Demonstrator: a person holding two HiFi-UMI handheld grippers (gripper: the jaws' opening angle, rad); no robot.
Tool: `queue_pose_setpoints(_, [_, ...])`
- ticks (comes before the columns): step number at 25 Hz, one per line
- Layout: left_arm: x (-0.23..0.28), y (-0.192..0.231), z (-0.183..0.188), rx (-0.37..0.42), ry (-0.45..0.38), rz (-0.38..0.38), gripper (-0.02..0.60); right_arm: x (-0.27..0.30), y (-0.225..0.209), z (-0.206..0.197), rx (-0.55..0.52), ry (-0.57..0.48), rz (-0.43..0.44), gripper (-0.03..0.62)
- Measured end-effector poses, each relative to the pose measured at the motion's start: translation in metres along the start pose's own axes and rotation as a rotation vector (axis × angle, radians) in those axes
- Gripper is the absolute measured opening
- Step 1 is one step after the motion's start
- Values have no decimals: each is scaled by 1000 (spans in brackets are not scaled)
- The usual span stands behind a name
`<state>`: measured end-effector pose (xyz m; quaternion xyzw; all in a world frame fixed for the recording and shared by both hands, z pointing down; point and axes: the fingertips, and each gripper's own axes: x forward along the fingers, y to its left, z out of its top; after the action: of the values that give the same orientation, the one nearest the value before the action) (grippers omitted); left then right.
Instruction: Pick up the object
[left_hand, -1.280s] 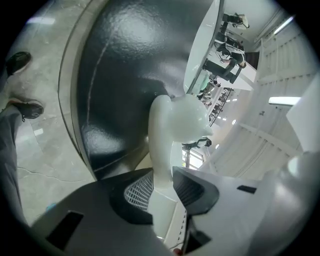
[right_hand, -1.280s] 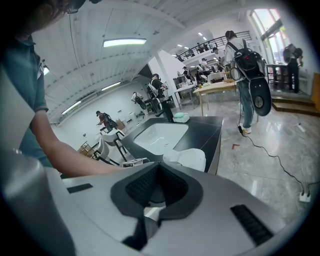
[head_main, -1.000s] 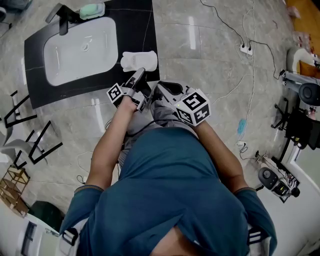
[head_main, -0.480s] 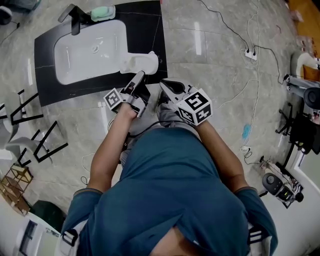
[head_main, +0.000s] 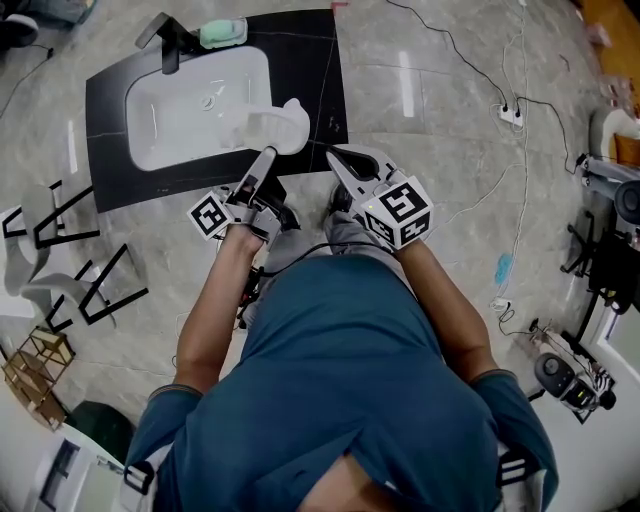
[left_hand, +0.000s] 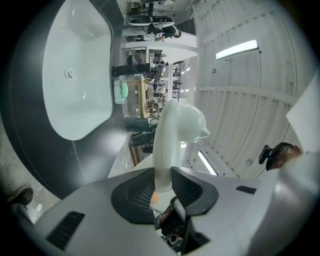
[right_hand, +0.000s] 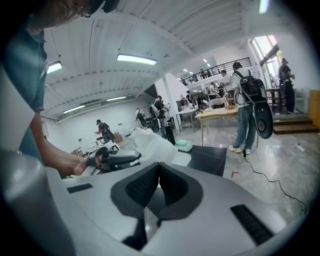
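Lifted off the black counter (head_main: 312, 62) where it lay a second ago, the white object (head_main: 279, 127) now rides in the left gripper (head_main: 264, 158), seen in the head view against the near right corner of the sink (head_main: 140, 100). Both hands have come up, and the object has been rolled with the wrist, so its rounded end now points away from the person.

The left gripper view shows the jaws partly closed, pads pressed on either side of the object's narrow stem, with the bulbous end sticking out well beyond the tips. The right gripper (head_main: 336, 160) hovers just beside it, pointing a little downward, its jaws brought together on nothing.

By the look of it, the pick-up is essentially done: the object appears clear of the counter. What remains is only to keep the hold steady, since the grip sits low on a smooth, long piece that could swing or slip.

As for containers, the sink's white basin holds nothing, its drain plainly visible. A pale green thing (head_main: 222, 33) sits at the back edge beside the tap (head_main: 168, 38); whether it is a dish or a bar of soap cannot be told.
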<state>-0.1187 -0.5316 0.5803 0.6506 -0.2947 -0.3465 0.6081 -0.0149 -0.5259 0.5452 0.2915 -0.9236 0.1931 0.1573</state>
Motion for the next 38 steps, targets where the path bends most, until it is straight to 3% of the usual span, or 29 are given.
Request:
queue_pose_setpoints(12, [-6,-40,13,43,1,-40,103,-12,-12,27,-59,-126,-81,15])
queue_pose_setpoints(16, [-6,-45,16,65,-10,-48,101,-17,-12,35,-132,-161,-104,14])
queue_pose_setpoints(25, [-3,-51,16,64,-17,-63,100,-16,-4,35,-236,-147,-87,14])
queue_pose_setpoints(38, [1,-53,14,86,-14,-64,96,-16,-9,29,-237,-133,-88,14])
